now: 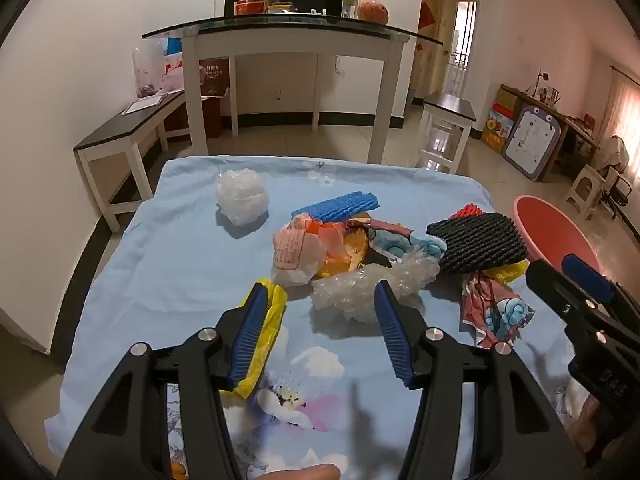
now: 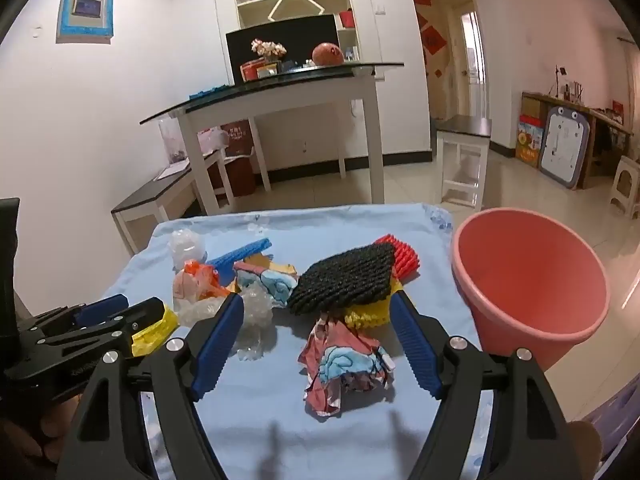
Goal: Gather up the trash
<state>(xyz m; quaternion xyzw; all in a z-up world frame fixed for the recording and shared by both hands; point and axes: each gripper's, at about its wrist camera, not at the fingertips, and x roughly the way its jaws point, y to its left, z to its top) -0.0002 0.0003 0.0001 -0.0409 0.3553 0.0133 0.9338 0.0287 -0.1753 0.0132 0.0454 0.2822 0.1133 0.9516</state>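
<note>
Blue cloth (image 2: 280, 392) covered the table; my right gripper (image 2: 318, 344) gaped wide, empty, the crumpled wrapper (image 2: 344, 364) just ahead between its jaws, nearer than my left, pink bucket (image 2: 532, 280) right

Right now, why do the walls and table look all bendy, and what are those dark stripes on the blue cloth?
In both wrist views the fisheye lens bows straight lines and blacks out the corners. In the right wrist view, the dark stripes on the blue cloth are soft shadows under the open right gripper. In the left wrist view, a fainter one lies under the open left gripper.
</note>
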